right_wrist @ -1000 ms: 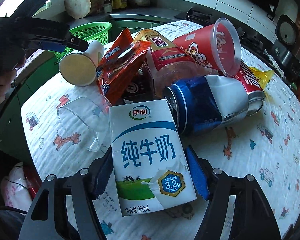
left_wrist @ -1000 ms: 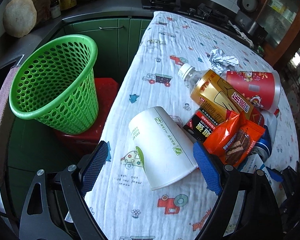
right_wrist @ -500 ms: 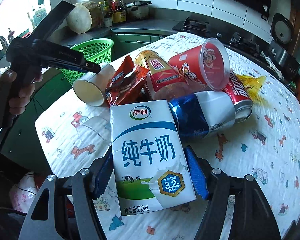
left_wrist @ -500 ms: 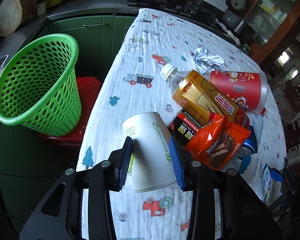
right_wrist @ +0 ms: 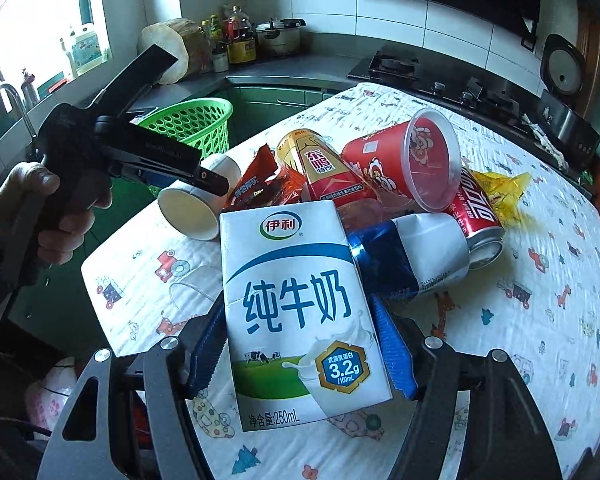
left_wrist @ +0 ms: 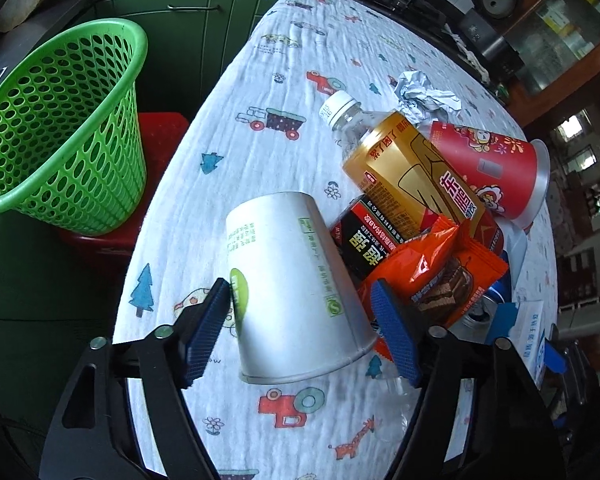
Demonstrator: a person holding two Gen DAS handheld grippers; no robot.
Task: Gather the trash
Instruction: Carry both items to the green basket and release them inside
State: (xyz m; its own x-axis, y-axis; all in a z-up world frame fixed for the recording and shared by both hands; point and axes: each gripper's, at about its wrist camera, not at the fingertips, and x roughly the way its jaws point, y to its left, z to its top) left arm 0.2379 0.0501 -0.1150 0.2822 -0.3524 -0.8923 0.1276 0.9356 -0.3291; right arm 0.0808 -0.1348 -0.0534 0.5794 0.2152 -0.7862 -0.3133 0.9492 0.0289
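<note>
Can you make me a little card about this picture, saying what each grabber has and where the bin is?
Left gripper: open around the cup, which lies on its side; jaws just opened wider
Right gripper: shut on the carton
Basket: green, beside the table
Pile on table: bottle, red cup, wrapper, can

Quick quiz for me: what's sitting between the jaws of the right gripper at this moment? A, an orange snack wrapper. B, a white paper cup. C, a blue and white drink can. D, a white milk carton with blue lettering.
D: in the right wrist view the milk carton stands between the blue pads of the right gripper, lifted clear of the tablecloth.
</note>
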